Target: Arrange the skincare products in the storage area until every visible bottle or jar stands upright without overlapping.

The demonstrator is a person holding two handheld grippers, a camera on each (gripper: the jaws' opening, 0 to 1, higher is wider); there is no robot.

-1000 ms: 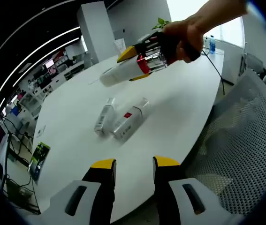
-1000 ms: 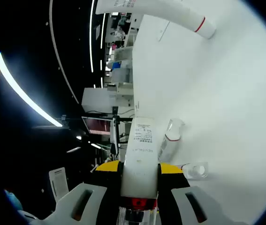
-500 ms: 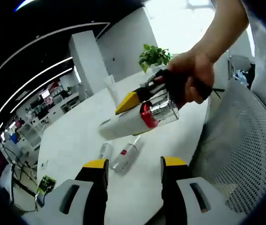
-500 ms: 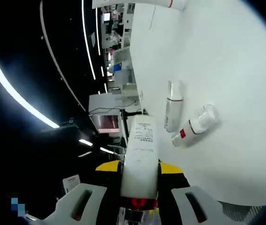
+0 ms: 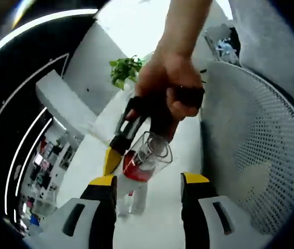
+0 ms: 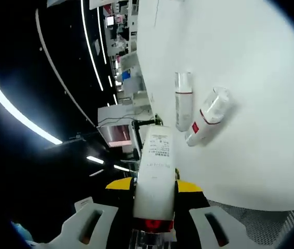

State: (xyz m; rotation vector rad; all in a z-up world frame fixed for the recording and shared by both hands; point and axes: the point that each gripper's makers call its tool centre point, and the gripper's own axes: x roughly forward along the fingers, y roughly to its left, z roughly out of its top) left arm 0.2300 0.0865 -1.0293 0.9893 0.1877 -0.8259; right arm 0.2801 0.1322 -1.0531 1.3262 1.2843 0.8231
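My right gripper (image 6: 154,184) is shut on a white bottle (image 6: 155,171) with a red band and a clear cap, and the bottle's label faces the camera. In the left gripper view a hand (image 5: 167,78) holds that right gripper (image 5: 130,155) just above and ahead of my left gripper (image 5: 151,180), with the bottle's clear cap (image 5: 149,153) turned toward the lens. My left gripper is open, its jaws holding nothing. Two more white bottles, one slim (image 6: 183,106) and one with a clear cap (image 6: 207,120), lie side by side on the white table (image 6: 250,78).
A white mesh chair (image 5: 250,155) stands close on the right of the left gripper view. A potted plant (image 5: 126,70) sits at the table's far end. The table edge (image 6: 250,199) runs near the lying bottles, with office desks and screens beyond.
The left gripper view has tilted up and now sees the right gripper much closer. The held bottle has swung so its cap faces the left camera. The lying bottles stayed put.
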